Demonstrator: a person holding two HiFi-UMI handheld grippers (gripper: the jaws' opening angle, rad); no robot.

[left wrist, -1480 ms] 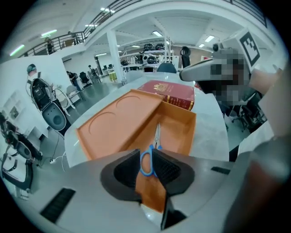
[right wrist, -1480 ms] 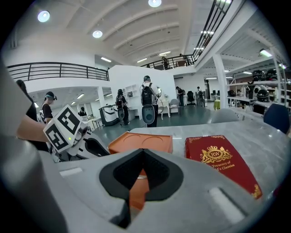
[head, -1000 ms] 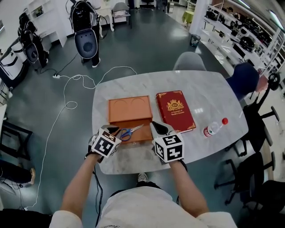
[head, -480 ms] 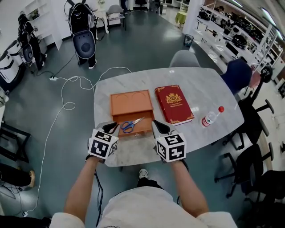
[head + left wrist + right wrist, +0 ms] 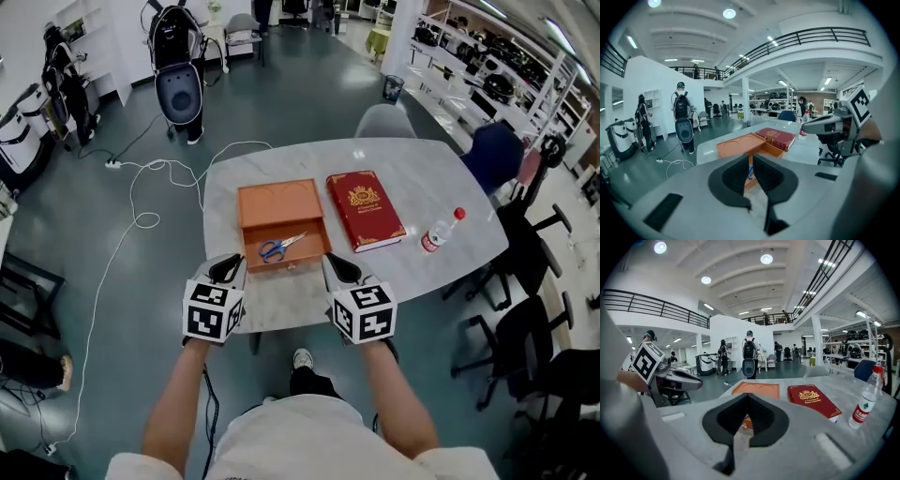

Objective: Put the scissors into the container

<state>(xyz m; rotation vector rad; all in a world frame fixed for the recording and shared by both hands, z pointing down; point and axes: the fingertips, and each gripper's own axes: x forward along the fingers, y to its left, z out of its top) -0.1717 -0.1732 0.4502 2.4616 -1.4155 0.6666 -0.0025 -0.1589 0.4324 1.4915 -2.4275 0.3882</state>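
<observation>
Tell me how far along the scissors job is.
Done: the scissors lie inside the orange container. In hand: nothing; the left gripper and right gripper both have their jaws together and empty, by the near edge of the table, short of the container. Left: nothing that shows.

Bright, even indoor light from round ceiling lamps (image 5: 766,258) and strip fixtures; shadows are soft and faint. Glossy floor (image 5: 309,94) and marble table (image 5: 422,178) throw mild glare. Head view sharp, bowed at edges. Gripper views: heavy fisheye, black vignetted corners, nearest foreground soft, bluish cast on the left one.
</observation>
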